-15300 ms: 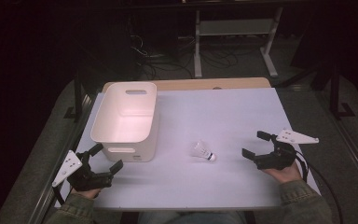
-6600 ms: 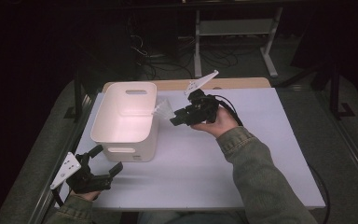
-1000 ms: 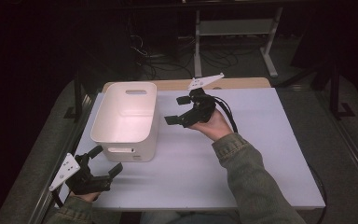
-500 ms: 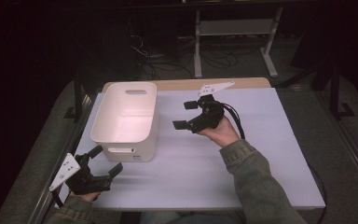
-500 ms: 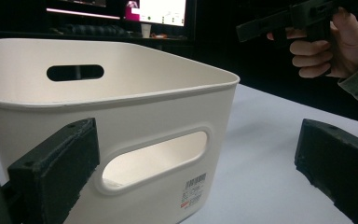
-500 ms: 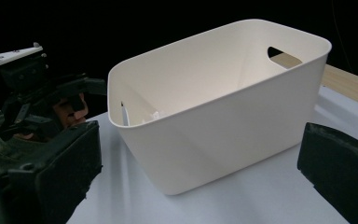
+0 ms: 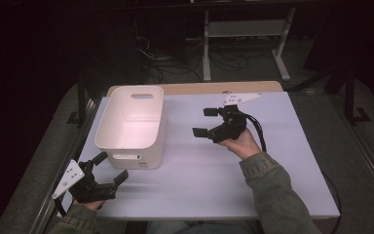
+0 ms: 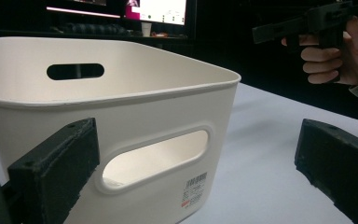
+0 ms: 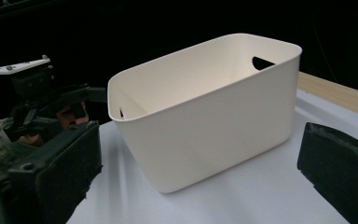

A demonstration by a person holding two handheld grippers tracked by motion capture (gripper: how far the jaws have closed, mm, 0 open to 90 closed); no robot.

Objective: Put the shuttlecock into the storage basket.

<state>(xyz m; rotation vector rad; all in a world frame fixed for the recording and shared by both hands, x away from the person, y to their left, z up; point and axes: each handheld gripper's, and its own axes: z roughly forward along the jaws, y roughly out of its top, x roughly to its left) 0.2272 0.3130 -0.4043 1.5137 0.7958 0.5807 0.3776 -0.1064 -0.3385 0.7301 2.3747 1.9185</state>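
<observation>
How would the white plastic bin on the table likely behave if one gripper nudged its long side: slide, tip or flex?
The white plastic bin probably slides rather than tips: it stands low on a broad base on the smooth table. Its thin walls and handle cutouts suggest it is light and might flex slightly.

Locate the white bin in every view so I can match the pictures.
High view: white bin sits left of centre on the table, between the two grippers.
Left gripper view: it takes up the left and middle, near end facing, label at lower right.
Right gripper view: centre, long side facing.
Shared landmark: the slot handle in the far end wall.
</observation>
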